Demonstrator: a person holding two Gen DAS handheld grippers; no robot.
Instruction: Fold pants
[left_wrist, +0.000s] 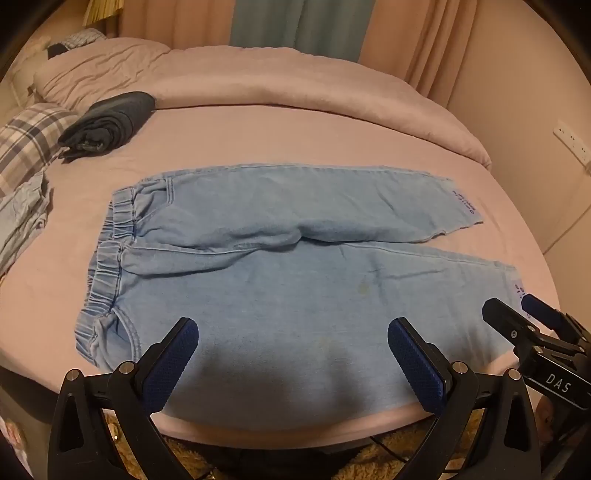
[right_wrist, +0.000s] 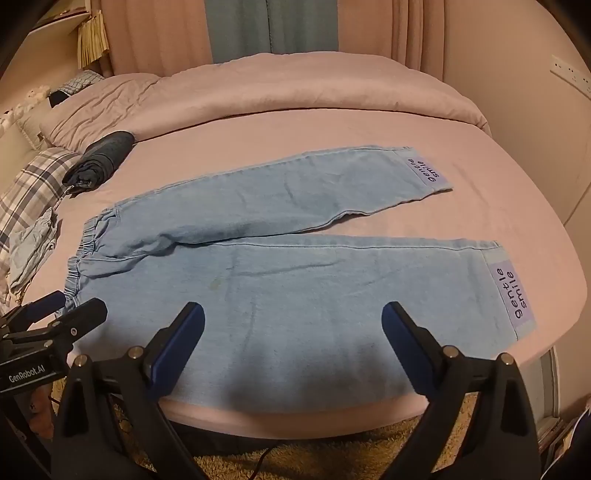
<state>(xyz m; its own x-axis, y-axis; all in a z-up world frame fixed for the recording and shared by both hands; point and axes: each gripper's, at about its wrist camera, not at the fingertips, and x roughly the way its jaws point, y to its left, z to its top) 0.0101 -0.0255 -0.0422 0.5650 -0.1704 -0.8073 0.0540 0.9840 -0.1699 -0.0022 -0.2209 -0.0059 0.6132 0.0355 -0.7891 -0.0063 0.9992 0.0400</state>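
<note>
Lying flat: one pair of light blue pants (left_wrist: 280, 266) is spread on the pink bed sheet (left_wrist: 258, 136), waistband to the left, both legs running right.
Legs counted: two, parted at the hems; each hem carries one lilac patch (right_wrist: 513, 295) printed "gentle smile".
Marks on pants: one small yellowish spot is seen on the near leg.
Left gripper (left_wrist: 291, 332): jaws are held wide apart above the near leg; nothing is gripped.
Right gripper (right_wrist: 291, 314): jaws are likewise spread wide over the near leg; nothing is between them.
Gripper contact: whether any fingertip touches the cloth cannot be told.
Other garments: one dark folded bundle (left_wrist: 107, 125) lies well apart at upper left; one crumpled pale blue piece (left_wrist: 22, 218) is cut off at the left edge.
Bedding: one rolled pink duvet (left_wrist: 295, 85) lies behind the pants; one plaid pillow (left_wrist: 26, 144) is partly cut off.
Hidden: the near edge of the pants is covered by gripper shadow and fingers.
Floor: a shaggy yellow rug (right_wrist: 332, 450) is glimpsed below the bed edge.
</note>
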